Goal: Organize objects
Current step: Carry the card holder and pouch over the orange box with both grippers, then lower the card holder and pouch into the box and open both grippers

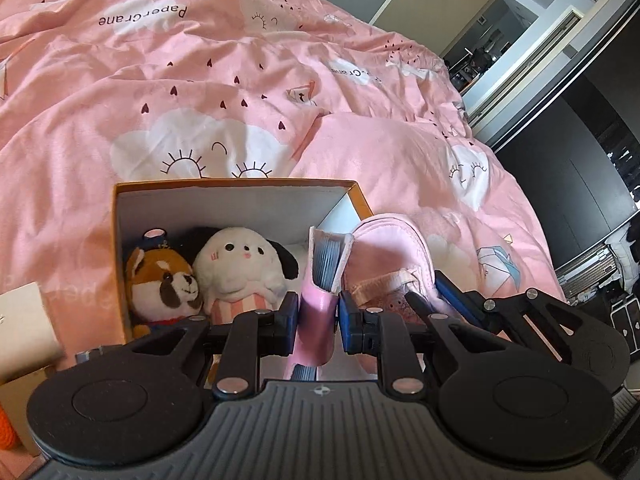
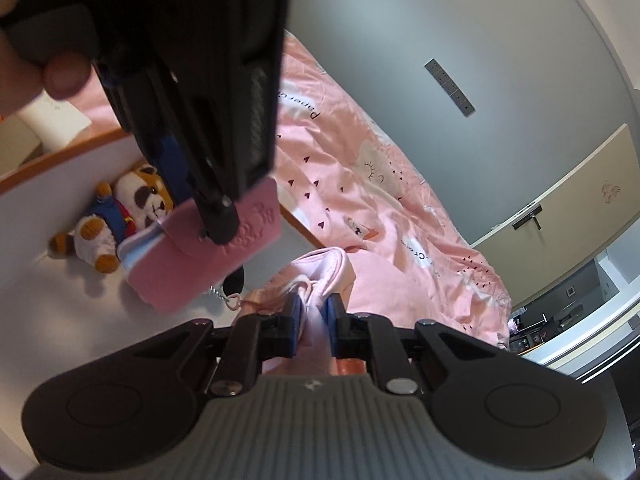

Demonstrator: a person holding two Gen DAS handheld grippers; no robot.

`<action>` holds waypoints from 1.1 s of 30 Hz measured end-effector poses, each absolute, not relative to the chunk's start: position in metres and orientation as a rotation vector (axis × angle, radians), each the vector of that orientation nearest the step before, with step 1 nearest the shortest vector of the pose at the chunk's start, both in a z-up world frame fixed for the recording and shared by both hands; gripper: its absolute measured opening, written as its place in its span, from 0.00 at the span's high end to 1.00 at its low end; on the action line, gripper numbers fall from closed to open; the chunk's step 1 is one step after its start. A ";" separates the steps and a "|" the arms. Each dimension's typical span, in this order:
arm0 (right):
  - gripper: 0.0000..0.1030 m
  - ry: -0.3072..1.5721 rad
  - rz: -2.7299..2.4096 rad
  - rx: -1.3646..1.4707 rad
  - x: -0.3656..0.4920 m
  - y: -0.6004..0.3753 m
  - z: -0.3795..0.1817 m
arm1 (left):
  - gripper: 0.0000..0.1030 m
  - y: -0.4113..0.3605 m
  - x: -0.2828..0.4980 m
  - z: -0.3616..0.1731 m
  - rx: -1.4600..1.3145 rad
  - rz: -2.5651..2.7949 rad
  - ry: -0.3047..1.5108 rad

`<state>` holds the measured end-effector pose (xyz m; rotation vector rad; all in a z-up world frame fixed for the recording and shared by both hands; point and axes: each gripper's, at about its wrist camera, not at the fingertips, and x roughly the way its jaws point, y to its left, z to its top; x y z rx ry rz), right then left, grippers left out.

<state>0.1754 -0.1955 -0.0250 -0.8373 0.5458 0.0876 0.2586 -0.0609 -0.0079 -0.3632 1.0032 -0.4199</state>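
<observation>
Left tool: I have it clenched on the pink notebook, held over the box.
Right tool: grasping the pink shoe at the box's right rim.
Progress: I judge it partway; red panda plush and white dog plush are boxed.
Writing: bed quilt behind the box reads "PaperCrane".
</observation>
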 end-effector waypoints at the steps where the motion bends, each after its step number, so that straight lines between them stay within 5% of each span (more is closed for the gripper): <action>1: 0.86 0.550 0.092 -0.841 0.180 -0.197 -0.029 | 0.78 -0.065 0.265 -0.013 -0.367 -0.419 1.016; 24: 0.84 0.682 0.245 -0.972 0.246 -0.196 -0.087 | 0.75 -0.093 0.344 -0.071 -0.454 -0.323 1.210; 29: 0.77 0.701 0.261 -0.937 0.255 -0.203 -0.084 | 0.73 -0.096 0.353 -0.076 -0.460 -0.329 1.227; 33: 0.63 0.701 0.272 -0.870 0.254 -0.214 -0.070 | 0.60 -0.092 0.351 -0.072 -0.454 -0.363 1.215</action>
